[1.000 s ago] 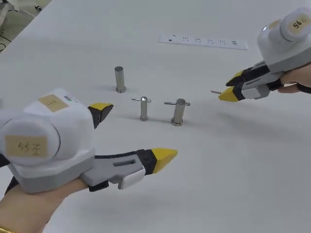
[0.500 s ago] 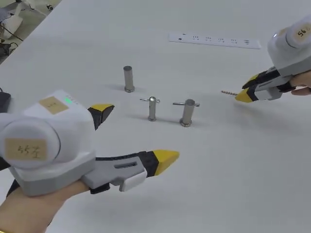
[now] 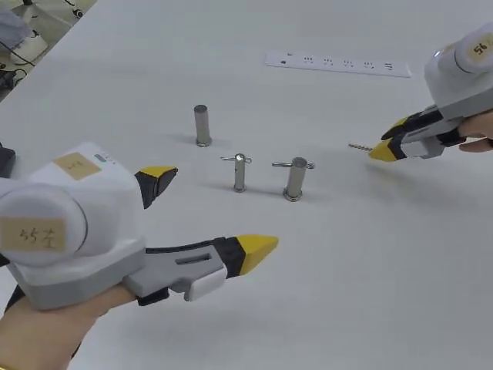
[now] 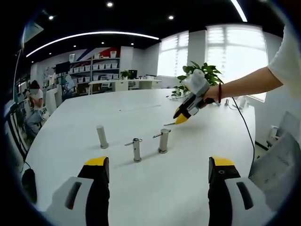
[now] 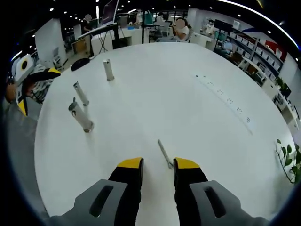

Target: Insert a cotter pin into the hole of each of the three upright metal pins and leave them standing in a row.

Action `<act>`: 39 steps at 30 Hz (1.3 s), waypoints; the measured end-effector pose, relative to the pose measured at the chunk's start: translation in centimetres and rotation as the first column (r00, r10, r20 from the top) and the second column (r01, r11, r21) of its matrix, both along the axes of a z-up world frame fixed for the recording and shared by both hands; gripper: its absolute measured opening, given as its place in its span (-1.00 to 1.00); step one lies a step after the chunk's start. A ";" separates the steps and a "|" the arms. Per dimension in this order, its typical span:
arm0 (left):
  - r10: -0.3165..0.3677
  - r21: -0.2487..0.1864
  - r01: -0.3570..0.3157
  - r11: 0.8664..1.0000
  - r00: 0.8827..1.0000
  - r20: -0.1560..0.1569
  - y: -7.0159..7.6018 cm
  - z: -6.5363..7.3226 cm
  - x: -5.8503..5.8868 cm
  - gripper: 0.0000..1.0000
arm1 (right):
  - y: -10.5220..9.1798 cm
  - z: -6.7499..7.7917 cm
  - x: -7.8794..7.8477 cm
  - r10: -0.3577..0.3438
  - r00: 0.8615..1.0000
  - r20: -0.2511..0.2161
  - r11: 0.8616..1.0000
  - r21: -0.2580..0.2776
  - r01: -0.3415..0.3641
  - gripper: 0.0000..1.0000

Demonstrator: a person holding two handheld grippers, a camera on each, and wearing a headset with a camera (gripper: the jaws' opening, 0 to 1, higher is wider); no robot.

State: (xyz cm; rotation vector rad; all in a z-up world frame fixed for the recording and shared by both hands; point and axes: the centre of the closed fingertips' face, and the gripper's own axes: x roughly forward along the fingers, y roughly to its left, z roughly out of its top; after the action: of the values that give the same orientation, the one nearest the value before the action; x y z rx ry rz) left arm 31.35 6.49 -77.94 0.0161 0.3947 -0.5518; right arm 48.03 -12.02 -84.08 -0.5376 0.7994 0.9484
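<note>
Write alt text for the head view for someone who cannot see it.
Three metal pins stand upright on a white table; the nearer two carry cotter pins, the far pin is bare. Off to the right, the right gripper holds a spare cotter pin; the left gripper is open in the foreground.

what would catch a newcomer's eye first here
Three upright pins on the white table: the middle pin and right pin carry inserted cotter pins, while the far pin is bare. At the right edge the right gripper pinches a loose cotter pin. The open left gripper looms in the foreground.
</note>
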 end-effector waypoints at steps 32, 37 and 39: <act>-0.003 -0.002 0.003 1.000 1.000 0.013 0.3 0.3 -0.1 0.77 | 10.5 2.3 -0.4 0.115 0.993 -0.004 0.976 0.187 -0.112 -0.18; 0.000 -0.001 0.000 1.000 1.000 0.009 0.4 0.2 -0.2 0.77 | 13.0 2.6 -0.6 0.142 0.990 0.002 0.965 0.221 -0.139 -0.17; 0.000 -0.003 0.000 1.000 1.000 0.008 0.4 0.1 -0.2 0.77 | 14.0 2.6 -0.6 0.157 0.988 0.006 0.961 0.230 -0.154 -0.17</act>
State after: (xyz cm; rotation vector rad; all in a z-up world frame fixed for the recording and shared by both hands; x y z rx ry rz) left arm 31.14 6.85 -77.80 0.0157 0.3864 -0.5520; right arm 47.41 2.00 -81.45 -0.3963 0.6541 1.1739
